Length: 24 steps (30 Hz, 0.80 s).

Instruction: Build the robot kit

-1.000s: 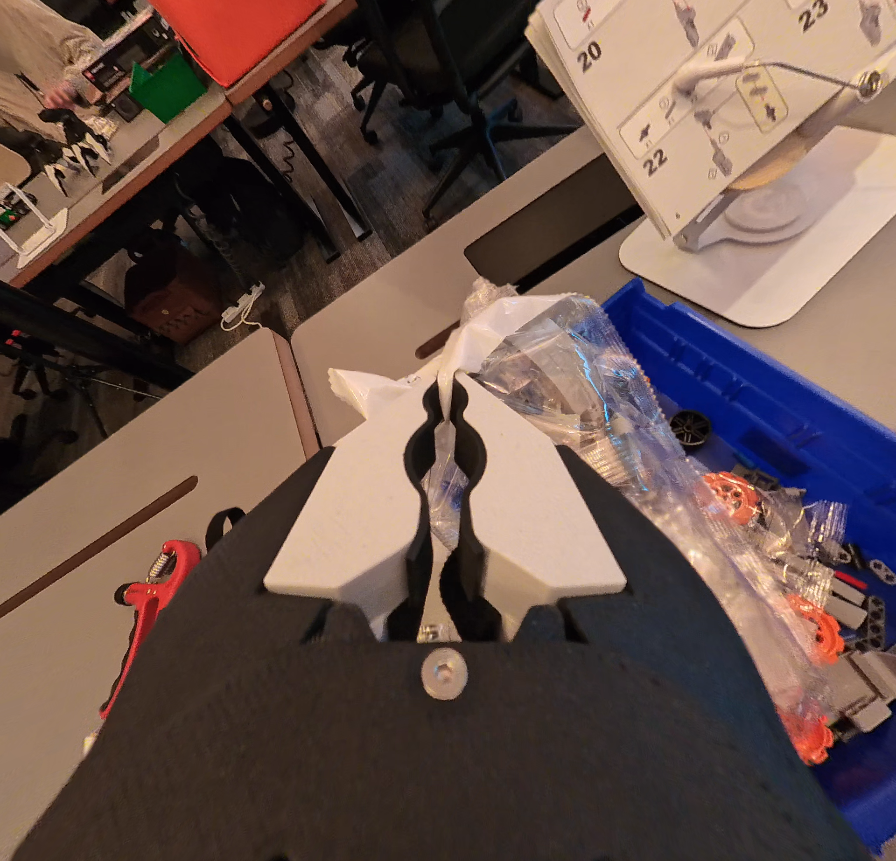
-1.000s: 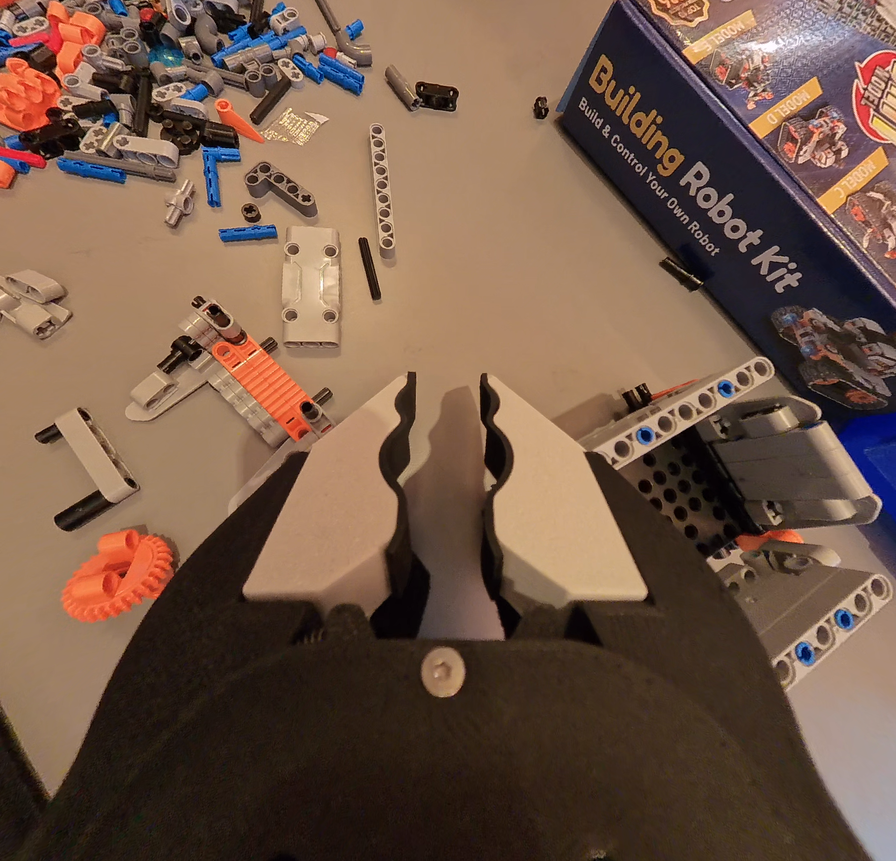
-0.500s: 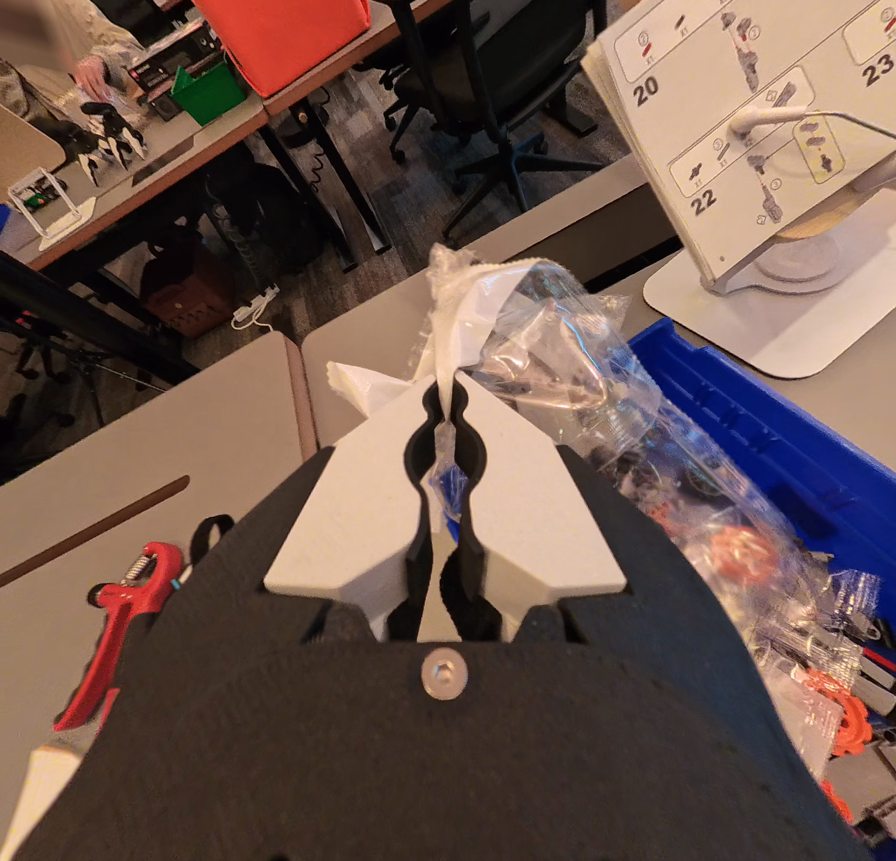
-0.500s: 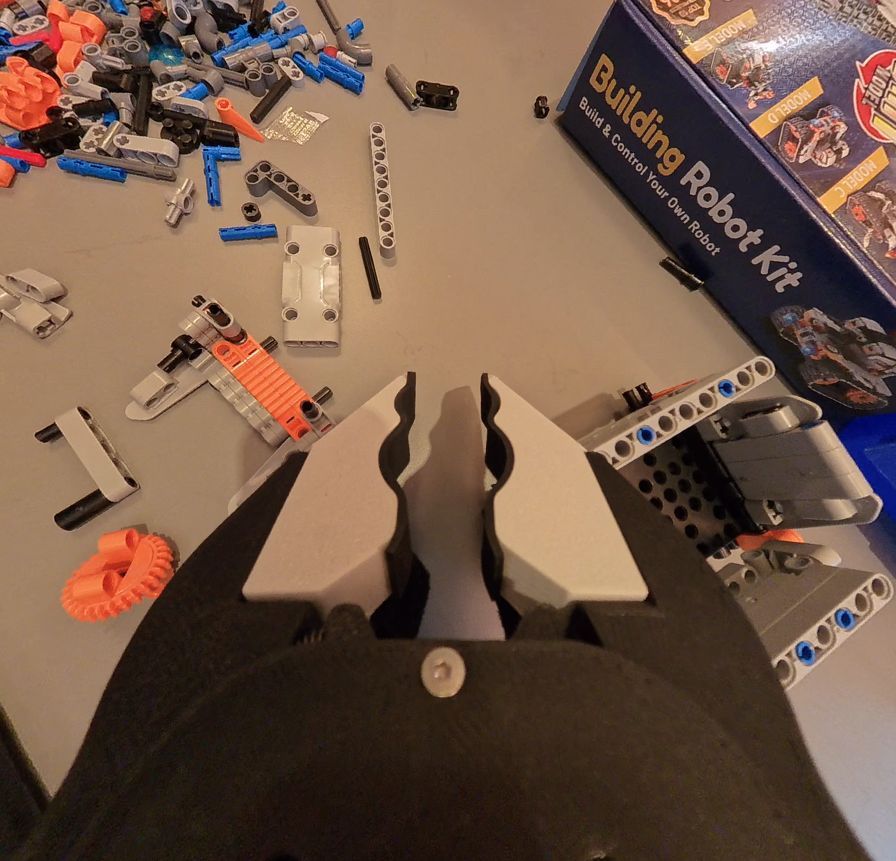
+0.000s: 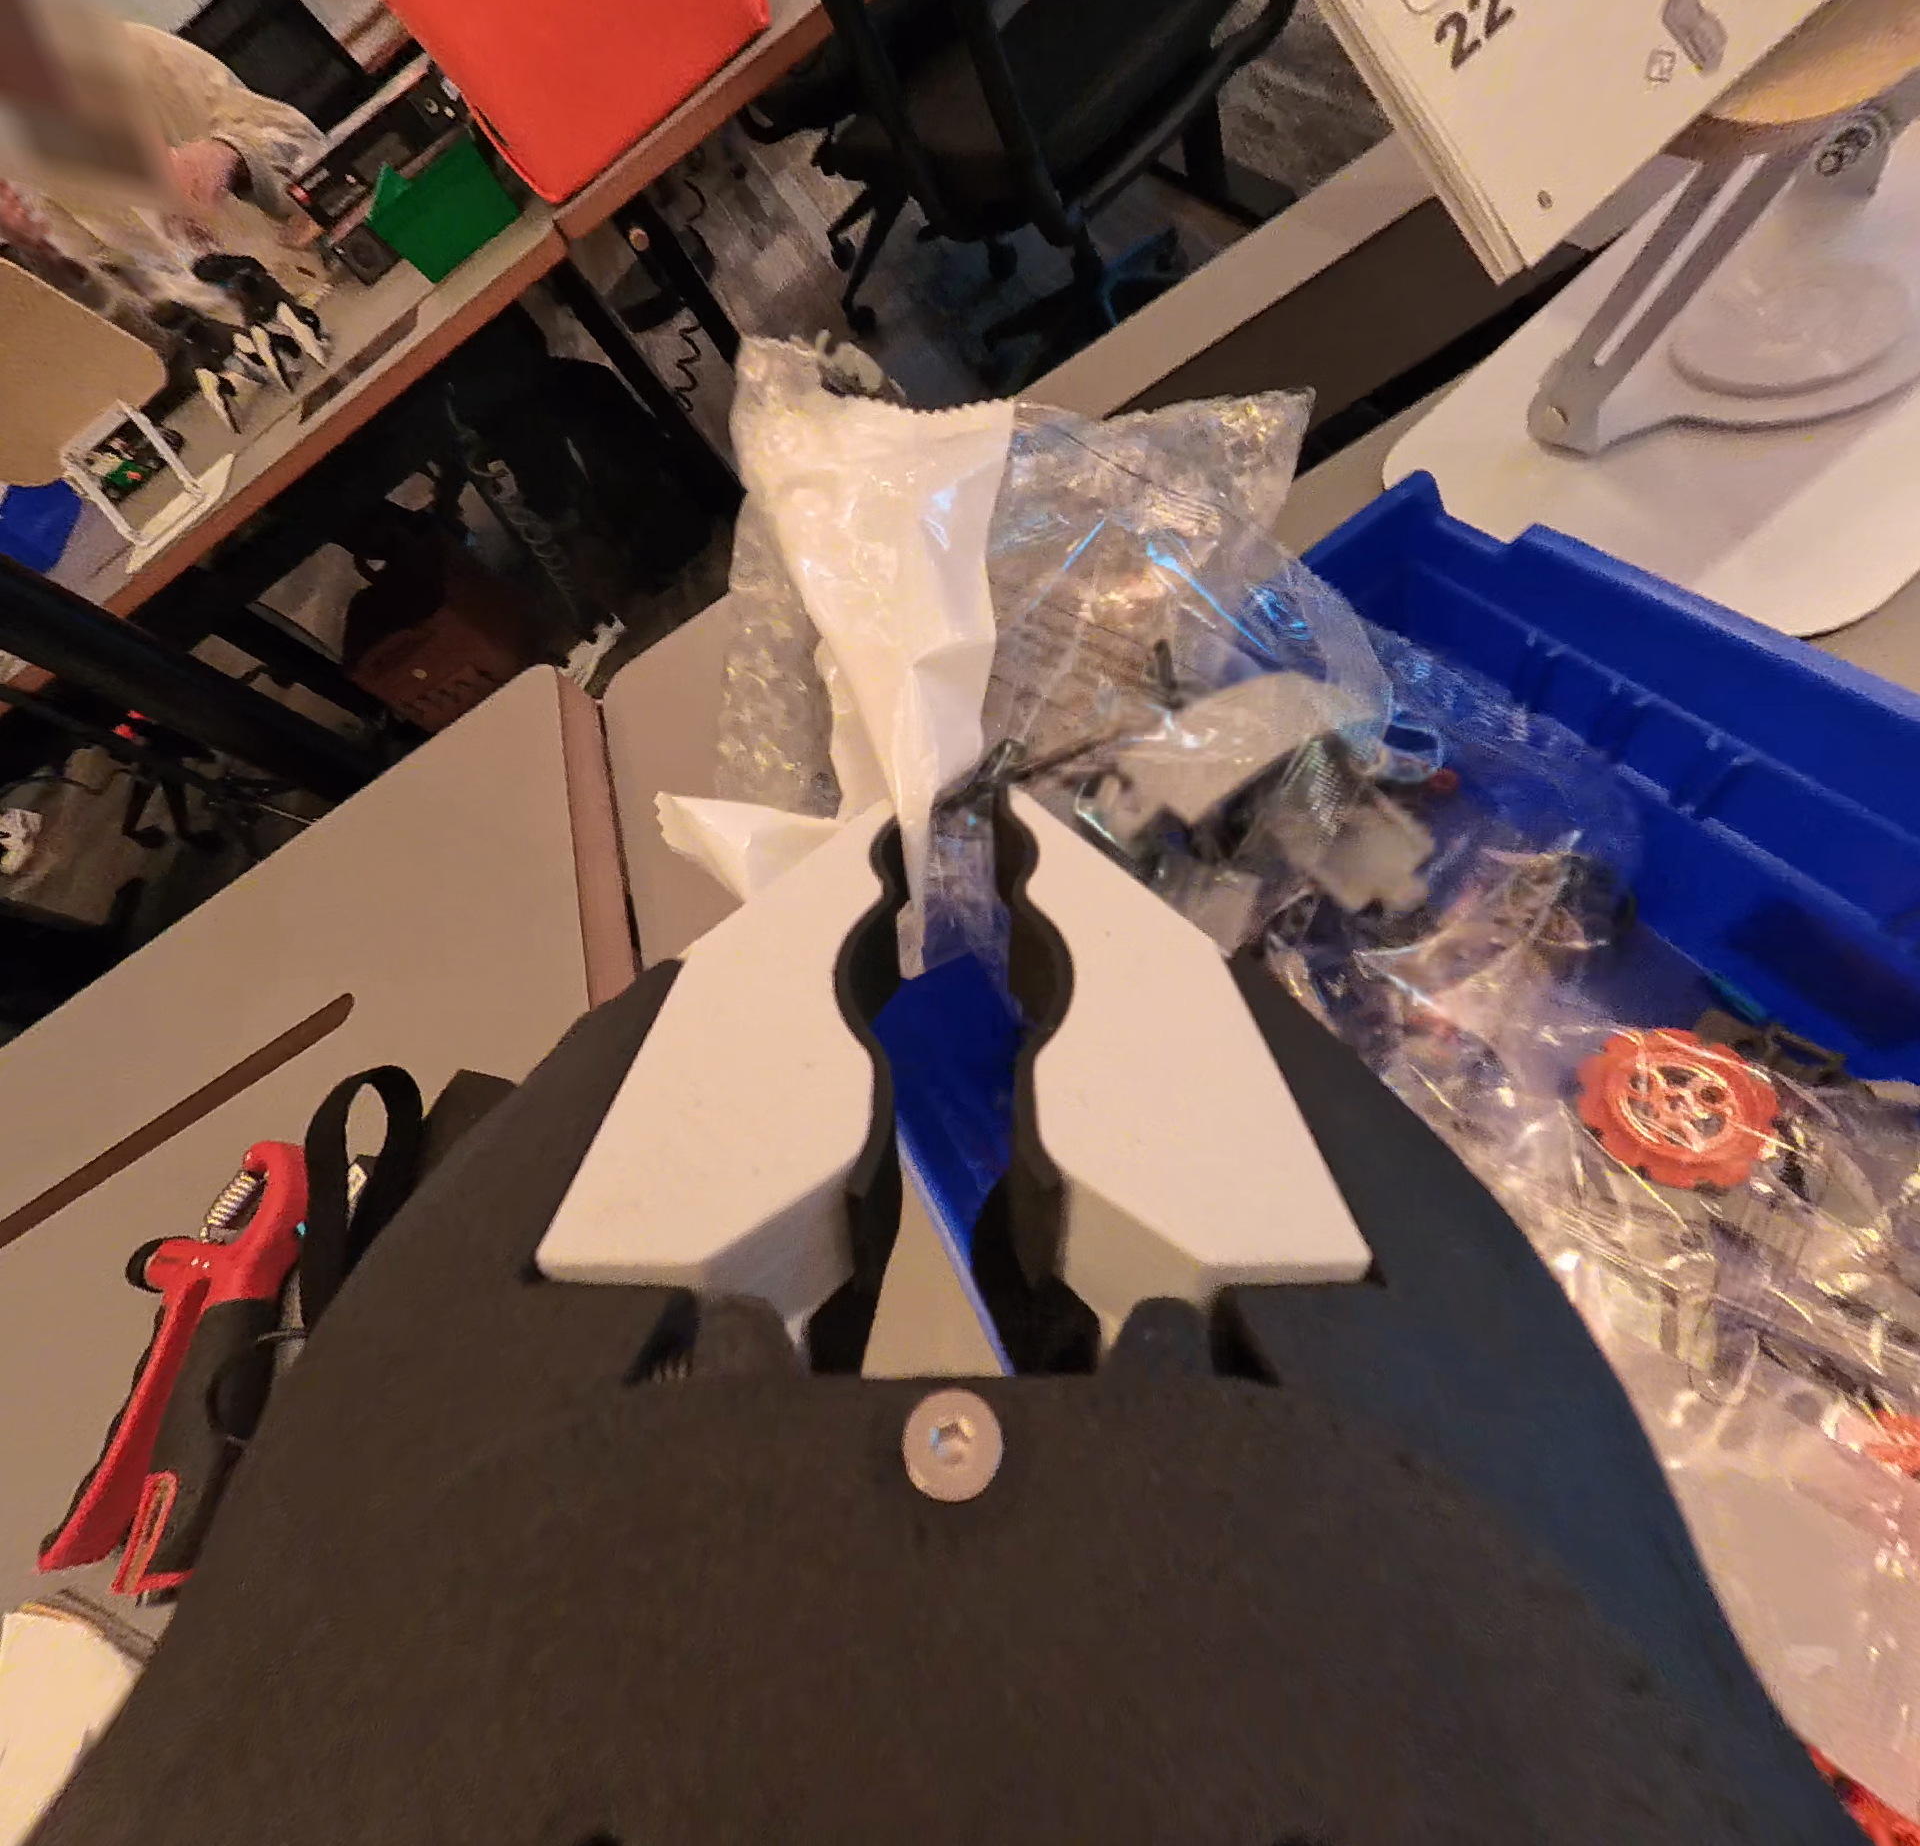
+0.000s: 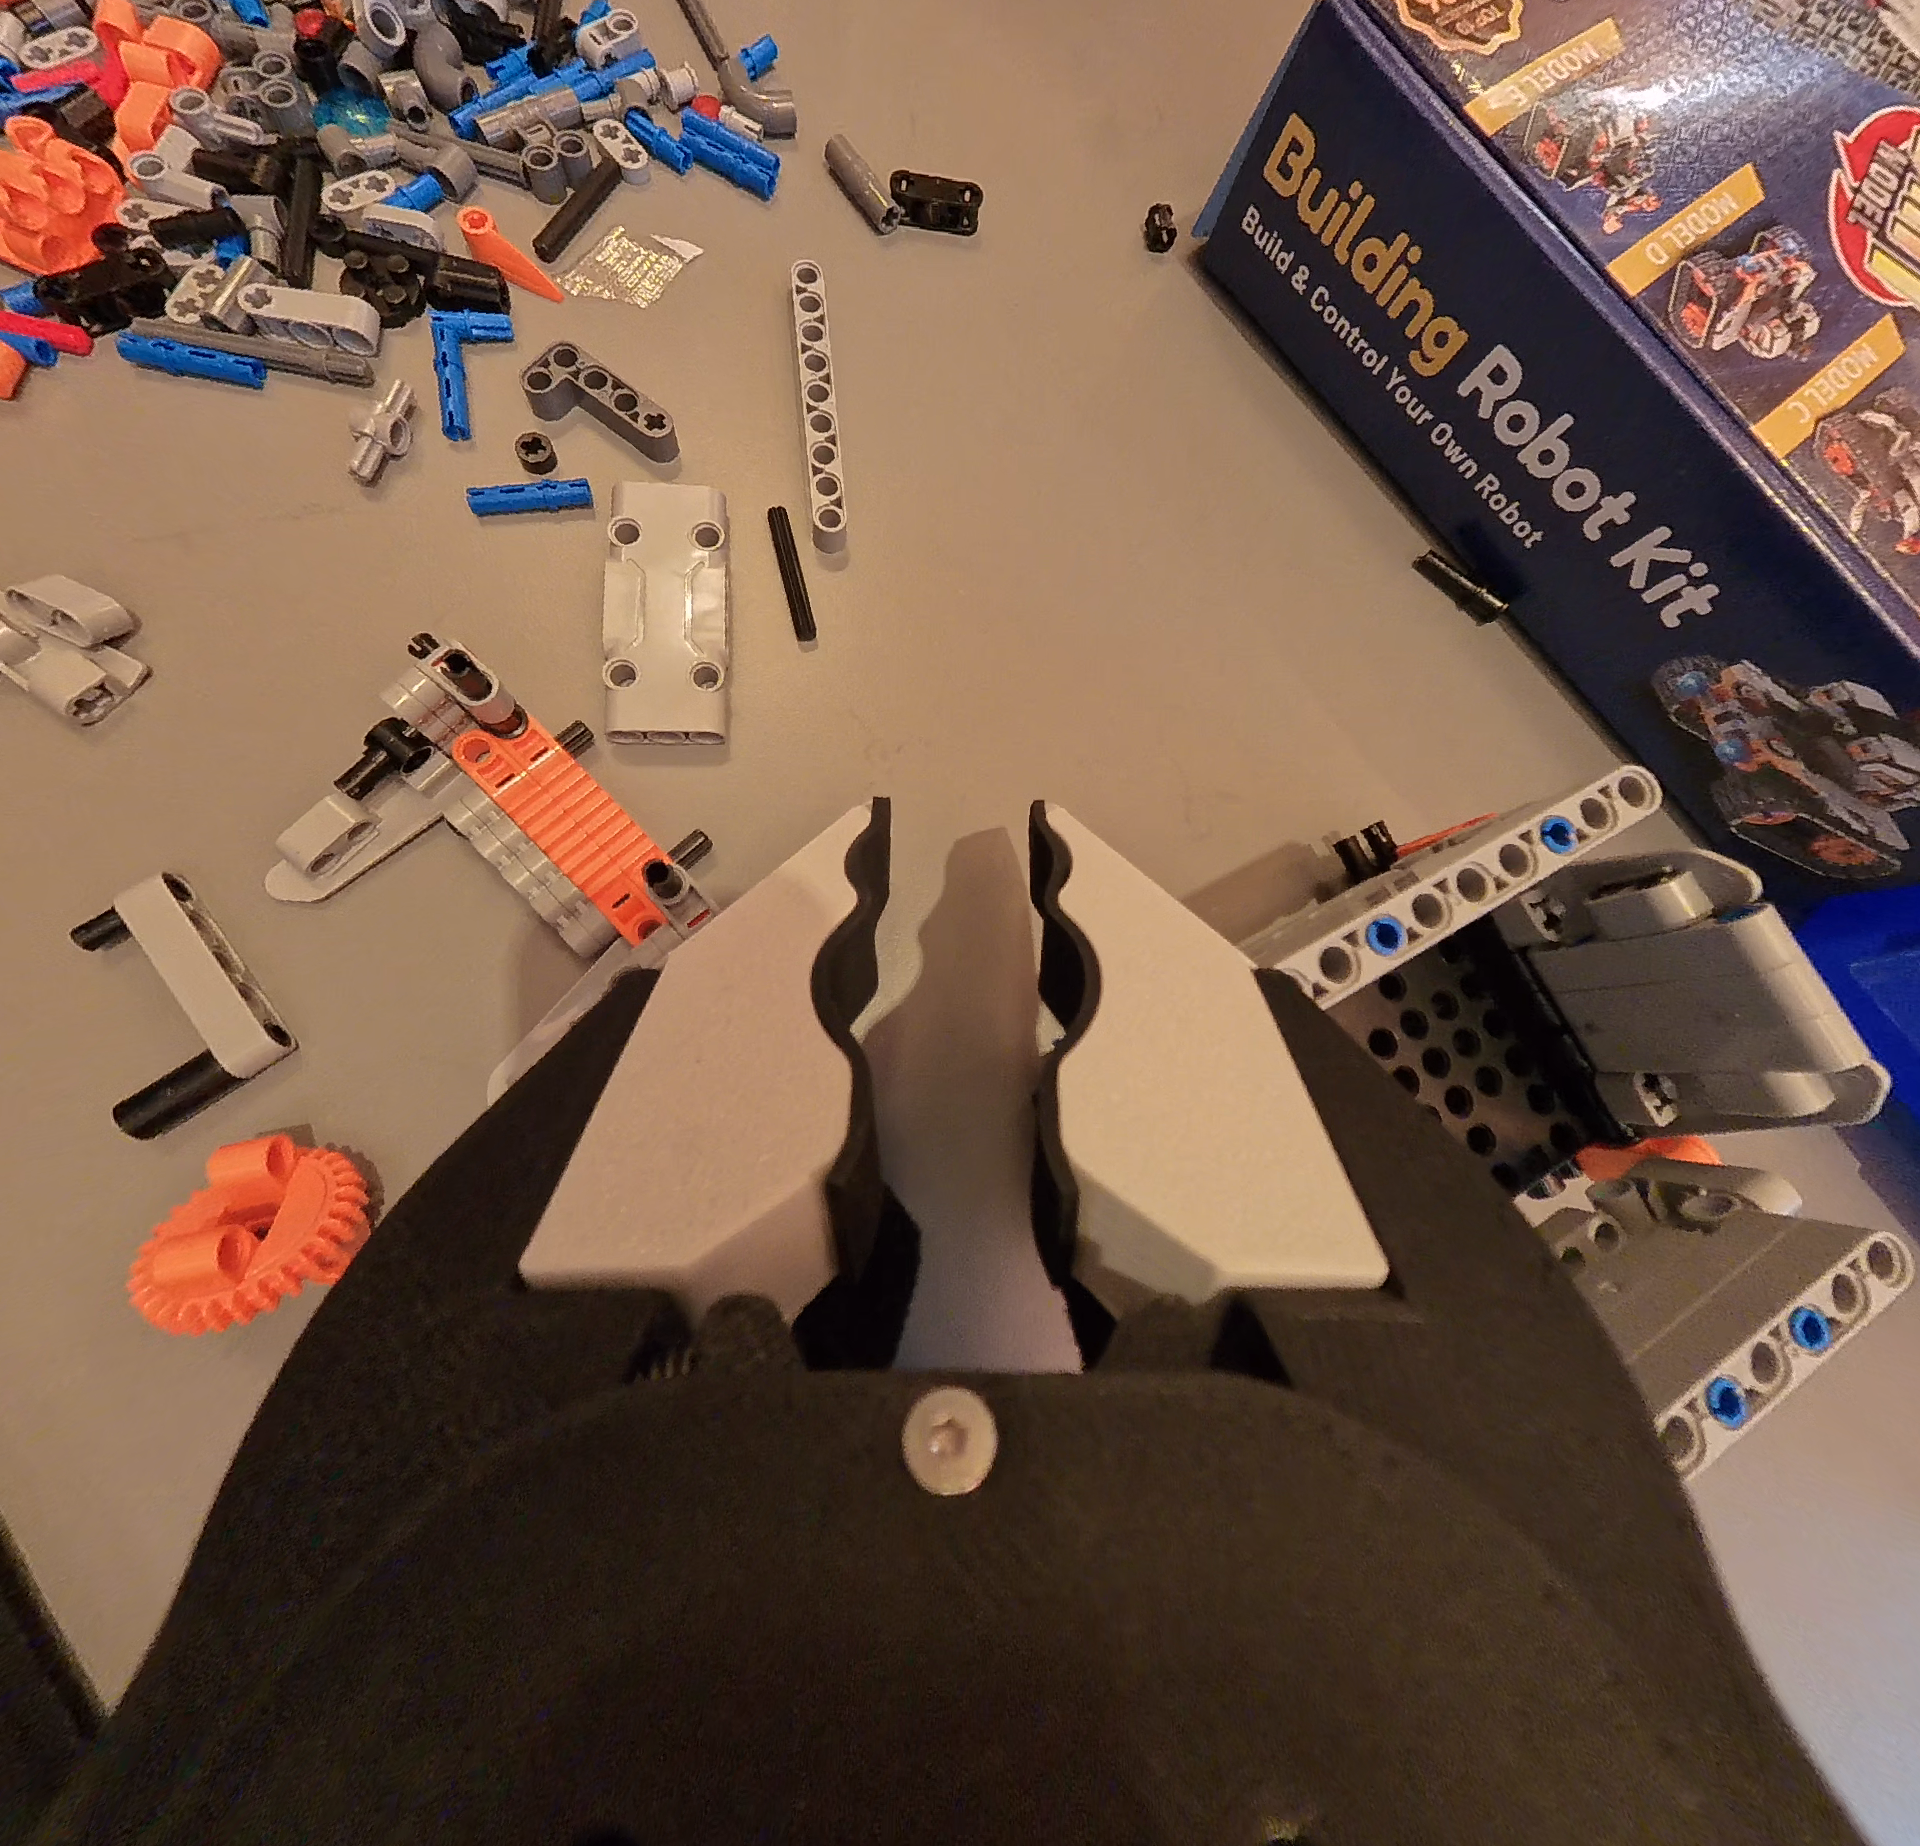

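My left gripper [image 5: 951, 820] is raised over the blue bin [image 5: 1662, 674]. Its jaws stand a little apart, and the film of a clear plastic bag of parts [image 5: 1091, 591] with a white bag [image 5: 883, 570] runs up between them. More bagged parts, with an orange gear [image 5: 1673, 1110], lie in the bin to the right. My right gripper [image 6: 956, 820] is open and empty above the grey table. A partly built grey model [image 6: 1558, 1027] is to its right and an orange and grey sub-assembly [image 6: 540, 809] to its left.
A booklet on a white stand [image 5: 1766, 425] is behind the bin. A red hand tool [image 5: 197, 1308] lies at the left. Loose pieces [image 6: 312, 134], a grey panel [image 6: 665, 617], a long beam [image 6: 818, 404], an orange gear [image 6: 249, 1246] and a dark blue kit box [image 6: 1610, 290] are on the table. My hands' fingertips stand some 65 centimeters from each other. The orange gear [image 5: 1673, 1110] is closer to my left gripper, around 20 centimeters from its tips; the right tips are 50 centimeters off.
My left gripper lifted the bags up out of the bin, and its jaws, pinched shut on the film before, now stand apart. The right gripper has not moved.
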Motion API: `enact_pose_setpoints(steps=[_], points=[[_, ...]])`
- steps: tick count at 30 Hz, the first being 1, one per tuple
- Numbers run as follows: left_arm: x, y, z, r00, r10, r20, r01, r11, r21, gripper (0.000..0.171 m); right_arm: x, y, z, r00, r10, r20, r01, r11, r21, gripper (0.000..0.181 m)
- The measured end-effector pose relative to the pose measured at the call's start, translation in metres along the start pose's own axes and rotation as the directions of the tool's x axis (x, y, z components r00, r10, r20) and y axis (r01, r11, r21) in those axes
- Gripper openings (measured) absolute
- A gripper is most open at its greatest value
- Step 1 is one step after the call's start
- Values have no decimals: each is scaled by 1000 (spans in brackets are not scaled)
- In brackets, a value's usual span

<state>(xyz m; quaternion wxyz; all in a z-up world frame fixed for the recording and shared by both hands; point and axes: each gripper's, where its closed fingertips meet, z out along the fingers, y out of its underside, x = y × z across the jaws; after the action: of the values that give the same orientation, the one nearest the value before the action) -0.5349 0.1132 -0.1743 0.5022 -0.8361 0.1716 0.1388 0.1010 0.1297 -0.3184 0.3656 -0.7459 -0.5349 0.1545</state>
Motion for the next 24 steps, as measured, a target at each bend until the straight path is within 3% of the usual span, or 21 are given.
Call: enact_pose_setpoints(steps=[11, 18, 21, 24], points=[[6, 9, -21, 996, 28, -85, -36, 995, -97, 23, -1, 0, 0, 1000, -4, 1, 4, 1000, -5, 25], [10, -8, -51, 992, 56, -117, -66, 995, -79, 36, -1, 1, 0, 1000, -3, 1, 3, 1000, -6, 25], [42, -23, -76, 954, 116, -276, -132, 990, -41, 31, -1, 1, 0, 1000, -3, 1, 3, 1000, -6, 25], [104, -2, -87, 847, 146, -511, -248, 959, -136, 33, -1, 1, 0, 1000, -3, 1, 3, 1000, -7, 25]])
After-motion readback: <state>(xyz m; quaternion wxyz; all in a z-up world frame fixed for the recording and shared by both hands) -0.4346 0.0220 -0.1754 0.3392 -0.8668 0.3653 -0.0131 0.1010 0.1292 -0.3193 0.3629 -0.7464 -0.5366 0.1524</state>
